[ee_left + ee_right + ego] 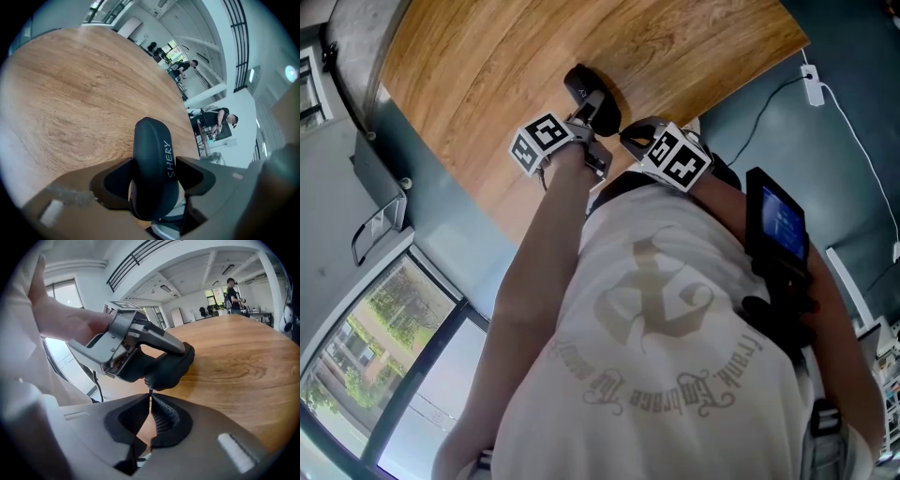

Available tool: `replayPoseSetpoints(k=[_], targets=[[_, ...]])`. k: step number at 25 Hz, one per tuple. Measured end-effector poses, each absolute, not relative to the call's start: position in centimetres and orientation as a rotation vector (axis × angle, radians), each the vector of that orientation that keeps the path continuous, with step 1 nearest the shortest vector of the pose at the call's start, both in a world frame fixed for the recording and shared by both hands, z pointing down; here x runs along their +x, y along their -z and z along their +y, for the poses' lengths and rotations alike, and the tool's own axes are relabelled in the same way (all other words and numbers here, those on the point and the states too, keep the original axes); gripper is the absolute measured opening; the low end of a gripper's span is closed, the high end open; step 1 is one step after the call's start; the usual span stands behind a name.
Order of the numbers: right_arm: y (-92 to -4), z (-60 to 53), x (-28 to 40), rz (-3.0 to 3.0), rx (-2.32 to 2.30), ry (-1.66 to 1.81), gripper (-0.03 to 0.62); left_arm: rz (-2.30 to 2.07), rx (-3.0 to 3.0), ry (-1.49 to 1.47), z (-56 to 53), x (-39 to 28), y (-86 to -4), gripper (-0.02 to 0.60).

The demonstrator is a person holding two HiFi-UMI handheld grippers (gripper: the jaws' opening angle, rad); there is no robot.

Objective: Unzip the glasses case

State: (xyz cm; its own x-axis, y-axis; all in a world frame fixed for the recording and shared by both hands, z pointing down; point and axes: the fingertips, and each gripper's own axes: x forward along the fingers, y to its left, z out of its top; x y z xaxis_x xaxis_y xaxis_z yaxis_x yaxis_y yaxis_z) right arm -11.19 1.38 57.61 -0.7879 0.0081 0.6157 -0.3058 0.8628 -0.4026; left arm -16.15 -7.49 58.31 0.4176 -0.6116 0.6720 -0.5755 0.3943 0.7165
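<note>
1. The person's white shirt (675, 309) fills the near part of the head view. Its grey print is curved and upside down and cannot be read reliably. A dark device (778, 225) with a blue screen sits at the chest.
2. The head view places the black glasses case (583, 84) at the near edge of the wooden table (487, 66). The marker cubes and forearms cover both sets of jaws there.
3. The left gripper (152, 176) view shows its jaws clamped on the two long sides of the case, which stands on edge between the pads. White print on the case reads "SHERY".
4. The right gripper (150, 401) view shows its jaw tips pressed together on the thin zipper pull (149, 391), which hangs from the case's near end just below the left gripper's body.
5. No view shows the zip line clearly, so how far it runs open cannot be told. Whether the case rests on the wood also cannot be told.
</note>
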Motion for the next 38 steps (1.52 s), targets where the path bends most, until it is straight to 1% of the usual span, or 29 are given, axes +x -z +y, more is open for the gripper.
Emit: replayPoseSetpoints(k=[5,9,13,18,35,38], targets=[[-58.9,3.0,-11.0,-2.354,0.135,-0.829,0.015,-1.205,1.428,-0.196,-6.9,-14.6,-58.8,0.304],[-59.5,3.9,-11.0,-2.266,0.094,-1.075,0.015,-1.173,1.518,-0.380,-6.2,-13.6,-59.1,0.301],[-59.9,3.9,-10.9,-2.225,0.099,-1.289,0.015,-1.125,1.557,-0.482,-6.0,-13.0,-59.5,0.300],[-60.8,3.3,-10.1,-2.204,0.139,-1.450,0.014,-1.069,1.606,-0.590,-5.4,-12.8,-60.0,0.298],[-60.8,2.5,-10.0,-2.203,0.108,-1.396,0.014,-0.837,1.736,-0.904,-2.2,-12.4,-60.4,0.292],[-59.3,2.1,-10.7,-2.235,0.084,-1.390,0.014,-0.800,1.756,-0.945,-1.7,-12.6,-60.4,0.292]])
